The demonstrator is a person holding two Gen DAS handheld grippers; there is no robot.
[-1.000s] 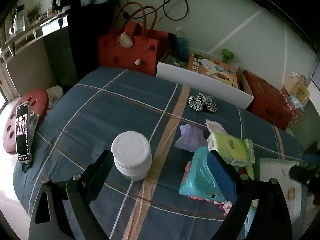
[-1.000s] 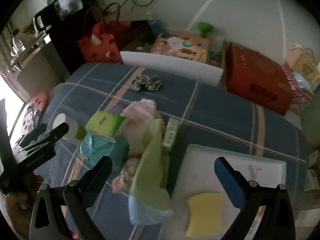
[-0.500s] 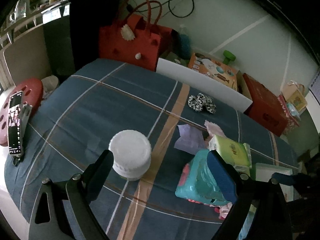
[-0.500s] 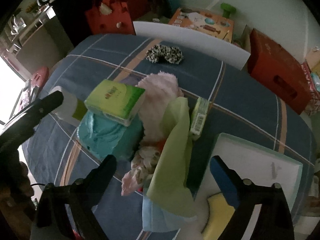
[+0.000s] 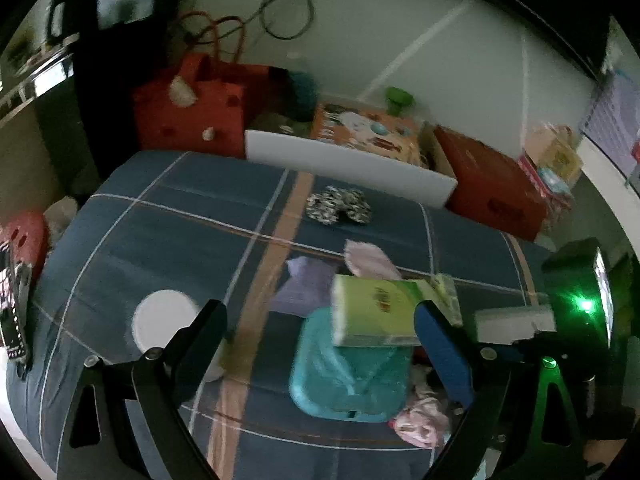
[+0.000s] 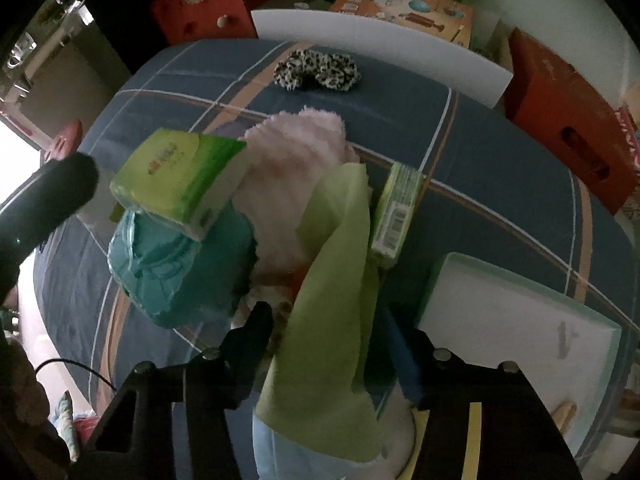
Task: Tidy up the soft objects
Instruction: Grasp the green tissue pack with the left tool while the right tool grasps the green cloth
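- Dim room; round table under a blue plaid cloth [image 6: 480,152], red bags and boxes stacked against the far wall.
- My right gripper [image 6: 332,336] points steeply down over the pile. Its jaws have just been closing, with the light green cloth [image 6: 332,300] between them; I cannot tell whether the pads press on it yet.
- The cloth hangs in a long fold, its long axis running away from me toward the table's middle.
- Just beyond: pink fluffy towel [image 6: 296,148], teal pack [image 6: 180,264] with a green tissue pack [image 6: 180,176] on top.
- My left gripper [image 5: 320,344] hovers with jaws apart, holding nothing.
- Progress, I judge: early. The pile is unsorted, and the white foam tray [image 6: 520,312] holds little.
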